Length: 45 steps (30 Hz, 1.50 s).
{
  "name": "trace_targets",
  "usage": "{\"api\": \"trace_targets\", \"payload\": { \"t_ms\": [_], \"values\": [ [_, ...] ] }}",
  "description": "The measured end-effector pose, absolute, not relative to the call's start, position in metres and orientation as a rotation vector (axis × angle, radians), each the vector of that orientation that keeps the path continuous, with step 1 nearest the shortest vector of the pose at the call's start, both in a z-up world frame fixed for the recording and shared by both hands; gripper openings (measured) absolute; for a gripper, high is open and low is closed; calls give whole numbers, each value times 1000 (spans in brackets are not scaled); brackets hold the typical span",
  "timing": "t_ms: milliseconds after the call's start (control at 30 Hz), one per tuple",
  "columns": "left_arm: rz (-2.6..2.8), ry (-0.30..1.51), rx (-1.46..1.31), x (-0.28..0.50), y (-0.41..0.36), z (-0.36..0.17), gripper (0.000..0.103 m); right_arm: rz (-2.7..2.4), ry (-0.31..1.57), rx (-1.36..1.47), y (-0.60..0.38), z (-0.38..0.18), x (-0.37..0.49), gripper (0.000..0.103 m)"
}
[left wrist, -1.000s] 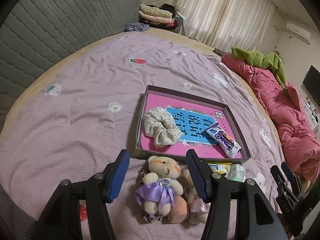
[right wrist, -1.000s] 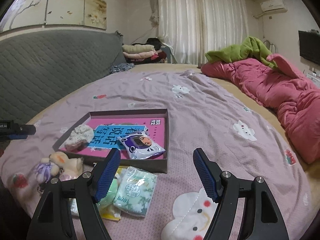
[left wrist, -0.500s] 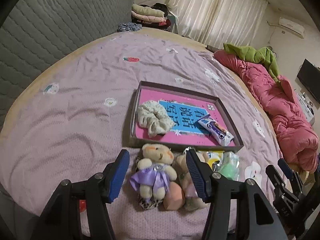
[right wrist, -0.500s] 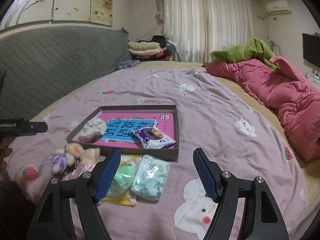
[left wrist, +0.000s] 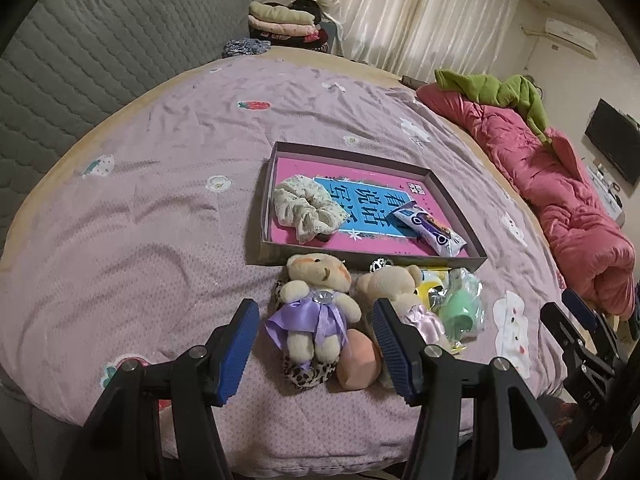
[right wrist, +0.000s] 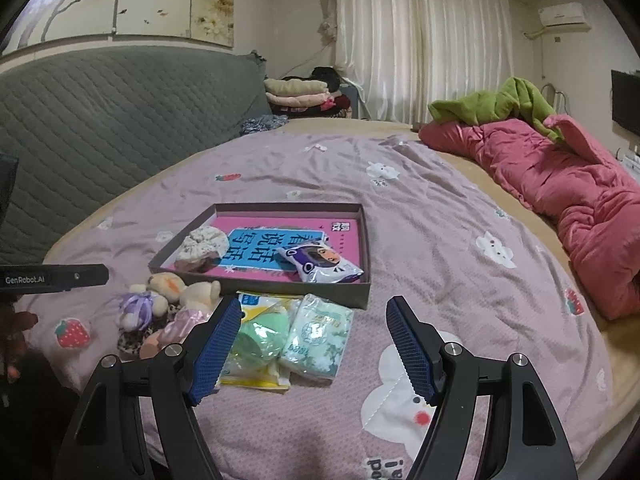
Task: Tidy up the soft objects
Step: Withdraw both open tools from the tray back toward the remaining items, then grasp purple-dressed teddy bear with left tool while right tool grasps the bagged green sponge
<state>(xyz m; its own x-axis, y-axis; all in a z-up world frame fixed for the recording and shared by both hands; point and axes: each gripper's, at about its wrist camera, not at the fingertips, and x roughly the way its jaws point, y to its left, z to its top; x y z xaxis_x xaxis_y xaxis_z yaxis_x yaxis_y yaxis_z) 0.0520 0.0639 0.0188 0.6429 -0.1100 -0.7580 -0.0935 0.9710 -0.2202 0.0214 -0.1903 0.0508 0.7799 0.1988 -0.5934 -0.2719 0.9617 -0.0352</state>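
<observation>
Now | left claw (left wrist: 314, 344) wide, empty | right claw (right wrist: 314, 344) wide, empty

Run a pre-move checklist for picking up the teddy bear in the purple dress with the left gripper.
1. Left gripper open, nothing between the pads: ok.
2. Teddy bear in the purple dress lined up between the fingers: ok.
3. Bear free of neighbours: not ok; it lies on a leopard-print item, with the peach ball and the pink-dress bear close beside it.
4. Space in the box between the scrunchie and the snack packet: ok.
5. Right gripper open and empty, away from the bears: ok.
</observation>
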Motion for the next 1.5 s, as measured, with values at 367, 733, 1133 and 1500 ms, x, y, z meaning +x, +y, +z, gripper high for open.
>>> {"api": "trace_targets", "payload": {
  "t_ms": [367,733,1133,1500],
  "values": [
    [-25,902,-260,51,65,9,59,302,668,-121,-176,38,20,76],
    [-31,937,-251,56,57,-4,59,336,712,-127,-165,20,22,76],
    [-24,983,-244,70,51,-23,59,340,756,-102,-164,0,41,76],
    [-12,1003,-249,82,52,-35,59,336,814,-80,-160,-20,68,76]
  ]
}}
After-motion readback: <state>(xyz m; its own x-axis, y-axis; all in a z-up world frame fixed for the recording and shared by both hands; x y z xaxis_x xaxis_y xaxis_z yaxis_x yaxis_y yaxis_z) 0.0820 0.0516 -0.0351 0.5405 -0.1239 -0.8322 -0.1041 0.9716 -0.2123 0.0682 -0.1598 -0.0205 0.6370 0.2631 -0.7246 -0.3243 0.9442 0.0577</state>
